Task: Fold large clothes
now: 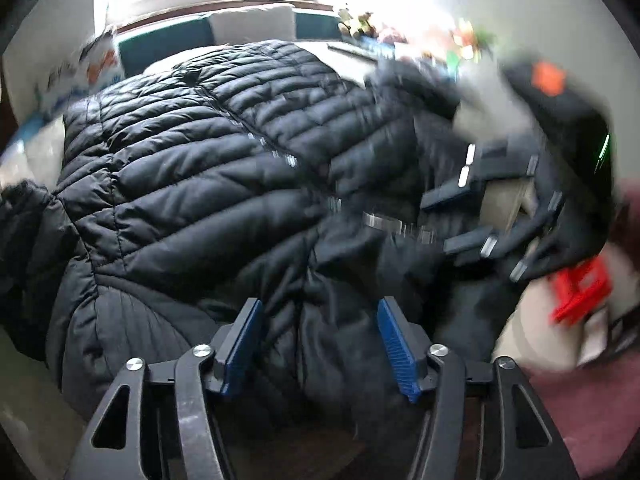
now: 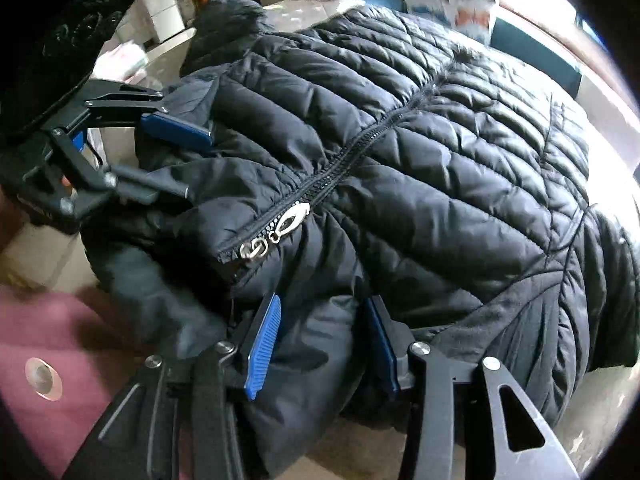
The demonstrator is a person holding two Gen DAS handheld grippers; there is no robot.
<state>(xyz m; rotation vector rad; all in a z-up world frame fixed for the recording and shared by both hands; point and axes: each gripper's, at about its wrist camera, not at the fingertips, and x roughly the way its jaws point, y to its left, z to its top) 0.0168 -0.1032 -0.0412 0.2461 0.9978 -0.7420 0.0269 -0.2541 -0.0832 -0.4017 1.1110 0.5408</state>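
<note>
Spread front-up across a pale bed (image 2: 600,420), a black quilted puffer jacket (image 2: 400,140) lies zipped shut, its zipper (image 2: 360,140) running away from both cameras toward the far hem, so the garment's long axis points away from the two handheld grippers working at the collar end. Nearest the zip pull (image 2: 294,216), the right gripper (image 2: 320,340) points steeply down with its blue pads (image 2: 262,344) standing apart and a bulge of smooth collar fabric rising between them; whether the pads press that fabric cannot be told. Alongside, the left gripper (image 1: 320,340) hovers over the same end of the jacket, jaws apart and no fabric pinched between them. From the right wrist view it reaches in from the left edge at the shoulder. Both hands sit at the collar, the right closer to the centre line, so any fold lengthwise looks set to carry this end toward the hem.
</note>
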